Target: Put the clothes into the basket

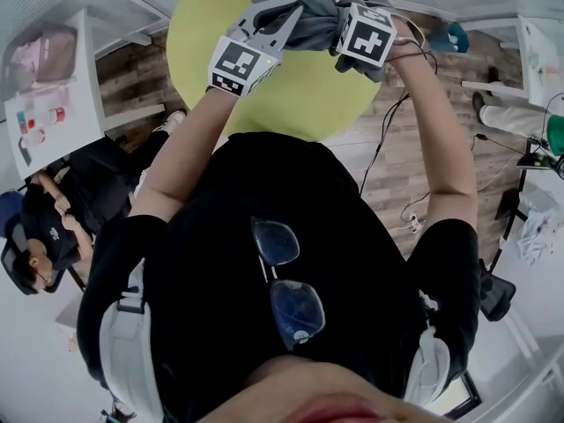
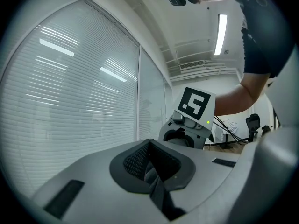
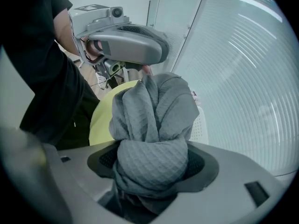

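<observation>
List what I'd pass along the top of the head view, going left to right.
Left to right: white table → left gripper → grey cloth → right gripper. The round yellow-green table spans behind the middle three, so it is left out of the order.

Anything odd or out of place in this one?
The grey garment is wadded into a tight twisted lump, stuffed in the right gripper and pinched at its other end by the left gripper, above the yellow-green table. Otherwise nothing stands out.
</observation>
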Available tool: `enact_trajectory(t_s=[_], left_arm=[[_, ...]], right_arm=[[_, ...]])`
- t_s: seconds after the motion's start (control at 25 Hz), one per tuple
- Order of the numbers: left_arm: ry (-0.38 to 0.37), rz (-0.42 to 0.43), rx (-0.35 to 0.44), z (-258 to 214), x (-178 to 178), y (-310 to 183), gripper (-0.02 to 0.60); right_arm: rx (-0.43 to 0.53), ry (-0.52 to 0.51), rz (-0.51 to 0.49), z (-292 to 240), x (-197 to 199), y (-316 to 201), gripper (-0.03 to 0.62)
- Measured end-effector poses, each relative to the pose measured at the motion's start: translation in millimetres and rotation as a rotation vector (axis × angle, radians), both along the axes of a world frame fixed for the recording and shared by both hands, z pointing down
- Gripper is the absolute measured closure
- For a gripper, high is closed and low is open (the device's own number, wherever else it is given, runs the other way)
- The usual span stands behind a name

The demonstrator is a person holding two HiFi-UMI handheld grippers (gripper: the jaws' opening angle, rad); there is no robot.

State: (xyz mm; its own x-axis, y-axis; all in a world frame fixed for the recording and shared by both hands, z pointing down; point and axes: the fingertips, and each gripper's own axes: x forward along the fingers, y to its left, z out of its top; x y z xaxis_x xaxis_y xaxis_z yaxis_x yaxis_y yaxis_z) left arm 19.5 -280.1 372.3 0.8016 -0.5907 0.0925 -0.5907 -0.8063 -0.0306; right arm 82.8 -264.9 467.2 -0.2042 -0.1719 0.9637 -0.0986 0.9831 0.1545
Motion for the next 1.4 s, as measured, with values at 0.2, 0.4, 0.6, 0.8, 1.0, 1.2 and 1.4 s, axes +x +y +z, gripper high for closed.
enact_trajectory(t_s=[0.2,0.4,0.6,0.8,1.0,1.2,1.4], left_arm=[[0.009,0.011,0.021,-4,9,-15,0.579],[0.005,0.004,0.028,-3,17,-37,0.579],[-0.009,-0.004,0.027,9,27,-58,0.578],[-0.008,-0.006,0.005,37,28,-74,0.578],[0.004,-0.034,-0.020,58,25,-93,0.579],[-0.015,-0.049,-0.048,76,30,-111,0.579],[-0.018,-0.051,-0.065,89,40,-121,0.578]], right_arm=[[0.037,0.023,-0.019,-5,13,-29,0.247],[0.069,0.049,-0.055,1,21,-55,0.247],[0.130,0.051,-0.065,19,30,-88,0.246],[0.118,0.054,-0.057,51,36,-104,0.246],[0.111,0.047,-0.063,81,34,-116,0.246],[0.090,0.043,-0.070,112,36,-125,0.246],[0.047,0.017,-0.058,140,34,-129,0.246]])
